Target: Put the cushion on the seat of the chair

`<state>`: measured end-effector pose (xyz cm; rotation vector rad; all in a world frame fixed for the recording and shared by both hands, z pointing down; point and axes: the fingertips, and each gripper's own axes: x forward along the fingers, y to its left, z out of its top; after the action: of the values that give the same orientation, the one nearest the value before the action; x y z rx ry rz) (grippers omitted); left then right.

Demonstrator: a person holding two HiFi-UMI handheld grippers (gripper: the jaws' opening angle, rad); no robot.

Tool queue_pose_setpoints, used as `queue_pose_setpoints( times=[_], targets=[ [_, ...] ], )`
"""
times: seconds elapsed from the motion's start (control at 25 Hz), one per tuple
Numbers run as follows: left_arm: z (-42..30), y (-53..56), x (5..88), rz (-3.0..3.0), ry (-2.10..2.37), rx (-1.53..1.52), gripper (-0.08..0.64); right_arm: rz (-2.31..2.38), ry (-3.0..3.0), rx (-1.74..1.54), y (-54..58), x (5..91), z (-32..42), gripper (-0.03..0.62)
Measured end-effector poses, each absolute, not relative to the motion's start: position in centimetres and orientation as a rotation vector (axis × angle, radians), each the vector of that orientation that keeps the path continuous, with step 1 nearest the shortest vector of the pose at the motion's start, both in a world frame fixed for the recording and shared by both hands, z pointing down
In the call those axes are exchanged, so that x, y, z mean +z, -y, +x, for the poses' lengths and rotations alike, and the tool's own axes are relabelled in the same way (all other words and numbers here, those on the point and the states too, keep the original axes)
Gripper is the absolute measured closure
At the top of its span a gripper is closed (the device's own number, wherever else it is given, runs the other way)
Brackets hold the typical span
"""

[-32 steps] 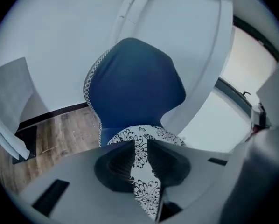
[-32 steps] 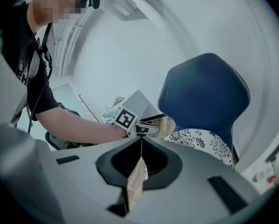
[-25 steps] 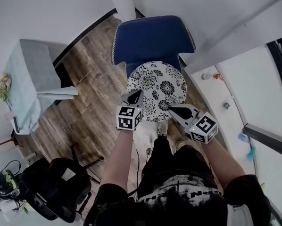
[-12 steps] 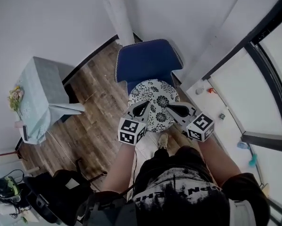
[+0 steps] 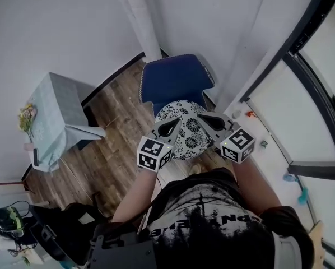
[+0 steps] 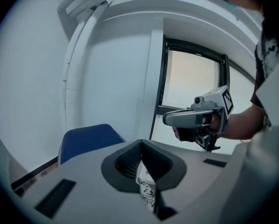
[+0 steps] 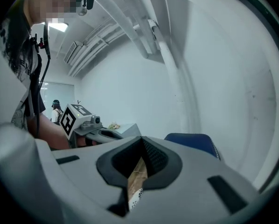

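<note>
Two grippers clamp the cushion (opposite edges).

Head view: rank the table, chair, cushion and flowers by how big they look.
1. Table and chair: about alike.
2. Cushion: it sits nearer the camera than the chair, so its rank is unsure.
3. Flowers.

Round black-and-white floral cushion, up in the air, just in front of the blue chair
</note>
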<state>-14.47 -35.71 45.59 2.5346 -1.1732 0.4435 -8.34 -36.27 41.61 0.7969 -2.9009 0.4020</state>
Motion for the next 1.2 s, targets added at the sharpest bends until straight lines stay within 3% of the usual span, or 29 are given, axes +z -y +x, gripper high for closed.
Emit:
queue_pose_setpoints(
  times=[0.52,1.2],
  targets=[
    [-13.9,34.6,41.8,2.584,1.220,0.370,0.545,0.790,2.931,0.318,35.2,39.8,-8.1,0.575],
    [-15.3,34.3,43.1,2.537,1.243,0.341,0.545,0.738,2.911,0.311,34.8,40.1,-9.5,0.575]
  ],
)
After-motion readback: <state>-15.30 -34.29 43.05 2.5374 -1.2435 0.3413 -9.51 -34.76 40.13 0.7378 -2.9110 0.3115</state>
